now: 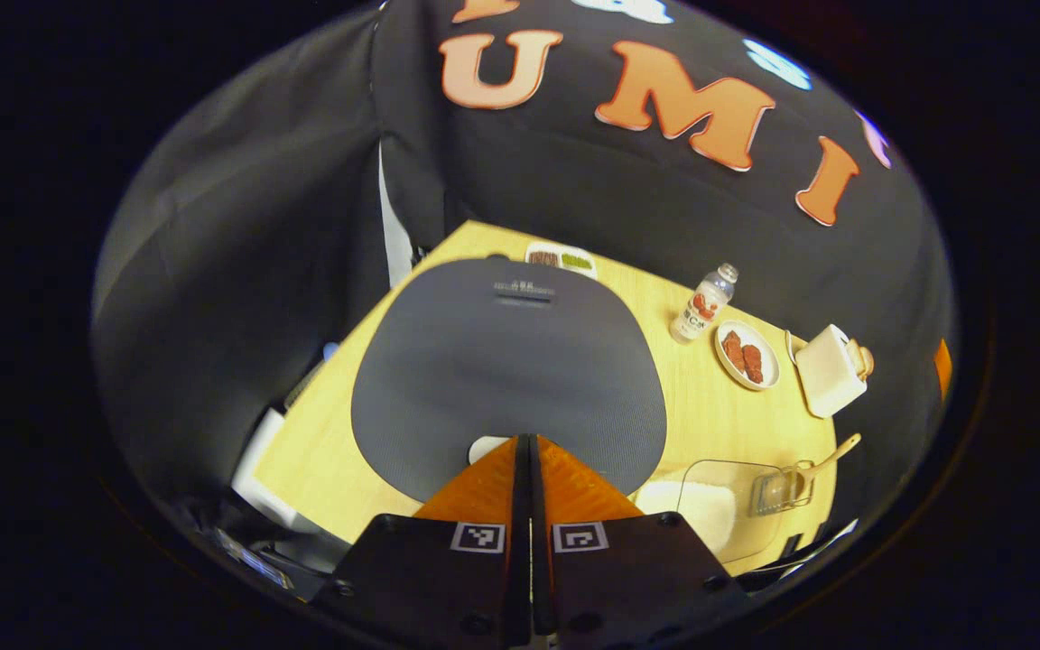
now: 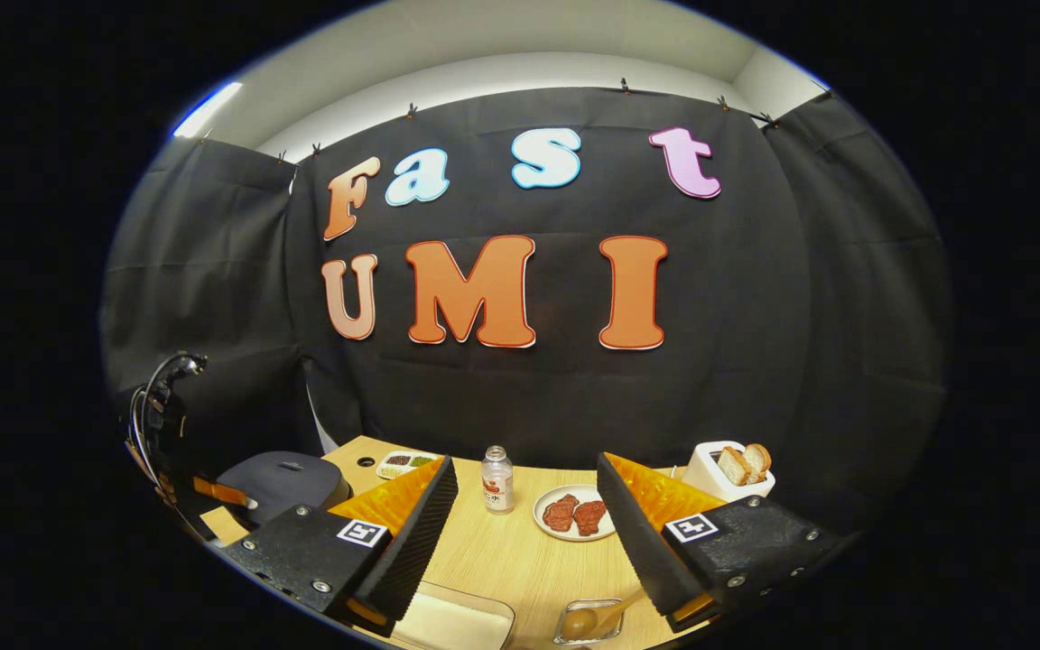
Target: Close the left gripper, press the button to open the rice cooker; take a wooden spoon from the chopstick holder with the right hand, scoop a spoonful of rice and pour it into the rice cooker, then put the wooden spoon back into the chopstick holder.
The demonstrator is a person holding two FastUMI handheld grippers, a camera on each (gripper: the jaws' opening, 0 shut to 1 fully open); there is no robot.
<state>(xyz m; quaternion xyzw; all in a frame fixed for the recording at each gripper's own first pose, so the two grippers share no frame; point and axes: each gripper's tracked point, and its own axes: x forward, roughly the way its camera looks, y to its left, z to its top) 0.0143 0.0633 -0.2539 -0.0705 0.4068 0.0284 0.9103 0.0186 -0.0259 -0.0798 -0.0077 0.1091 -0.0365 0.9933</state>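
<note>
Above rice cooker (image 1: 506, 361) lid, left tongs (image 1: 529, 442) closed; right tongs (image 2: 527, 506) apart.

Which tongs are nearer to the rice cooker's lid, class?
Left. The left tongs, shut, hover right above the rice cooker at its front edge. The right tongs, open, sit off to its right, over the table.

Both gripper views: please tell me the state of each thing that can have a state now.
rice cooker: lid closed
left gripper: shut, over the cooker's front edge
right gripper: open, holding nothing
wooden spoon: in the chopstick holder
bottle: upright, capped
toaster: bread in slots
</note>
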